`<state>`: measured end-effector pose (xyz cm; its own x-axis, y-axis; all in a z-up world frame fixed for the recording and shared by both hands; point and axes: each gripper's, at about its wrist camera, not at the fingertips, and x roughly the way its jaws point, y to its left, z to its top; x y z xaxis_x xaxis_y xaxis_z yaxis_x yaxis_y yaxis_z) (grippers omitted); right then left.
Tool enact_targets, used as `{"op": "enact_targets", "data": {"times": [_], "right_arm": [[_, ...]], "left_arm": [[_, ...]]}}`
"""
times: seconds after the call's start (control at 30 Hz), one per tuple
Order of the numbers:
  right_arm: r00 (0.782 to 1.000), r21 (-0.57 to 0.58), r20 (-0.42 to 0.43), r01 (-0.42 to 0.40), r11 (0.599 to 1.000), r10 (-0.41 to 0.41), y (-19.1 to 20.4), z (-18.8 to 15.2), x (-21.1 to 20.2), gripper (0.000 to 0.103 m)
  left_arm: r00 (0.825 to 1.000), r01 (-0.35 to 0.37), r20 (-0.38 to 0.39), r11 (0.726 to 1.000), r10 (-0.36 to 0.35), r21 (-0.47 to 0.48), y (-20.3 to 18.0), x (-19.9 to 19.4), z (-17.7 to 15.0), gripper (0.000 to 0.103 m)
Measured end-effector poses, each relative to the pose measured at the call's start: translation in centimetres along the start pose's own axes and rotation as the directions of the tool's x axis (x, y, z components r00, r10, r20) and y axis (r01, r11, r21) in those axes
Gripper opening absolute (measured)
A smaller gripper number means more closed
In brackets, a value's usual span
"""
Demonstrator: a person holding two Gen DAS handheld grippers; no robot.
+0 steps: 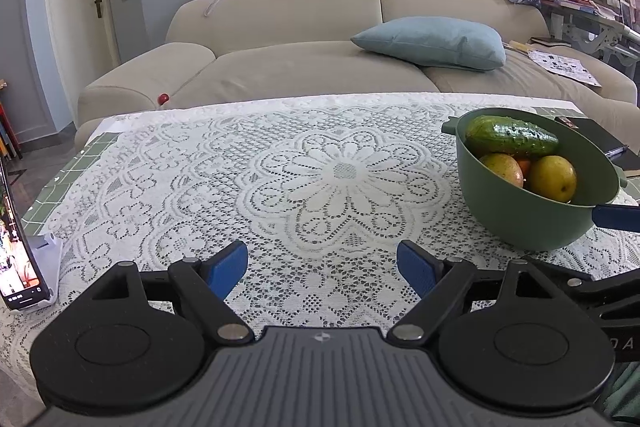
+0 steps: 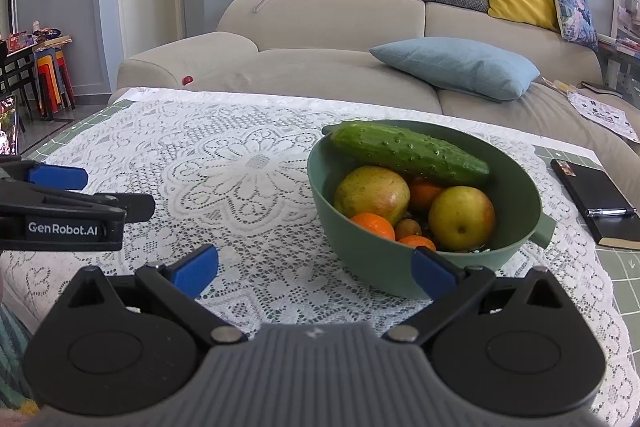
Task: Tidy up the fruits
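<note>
Both sets of tongs spread wide, gripping nothing: left gripper point(image 1: 322, 267) above bare lace tablecloth point(image 1: 280, 163), right gripper point(image 2: 316, 273) just before green bowl point(image 2: 360, 259) holding cucumber point(image 2: 408, 151), apples, oranges.

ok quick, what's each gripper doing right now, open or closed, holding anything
Left gripper: open, holding nothing, over the lace cloth.
Right gripper: open, holding nothing, at the near side of the green bowl of fruit.
</note>
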<state>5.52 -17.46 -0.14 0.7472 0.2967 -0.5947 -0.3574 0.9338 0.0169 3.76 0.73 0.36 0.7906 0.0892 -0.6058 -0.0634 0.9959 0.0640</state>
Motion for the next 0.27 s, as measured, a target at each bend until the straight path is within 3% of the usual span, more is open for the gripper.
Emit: {"op": "enact_targets", "data": {"times": [0.27], "right_arm": [[1.000,0.002,-0.011,-0.008,1.000,0.008,0.04,-0.16,0.39,0.099]], "left_arm": [[1.000,-0.002,0.009,1.000,0.002,-0.005,0.09,-0.13,-0.01,0.099]]}}
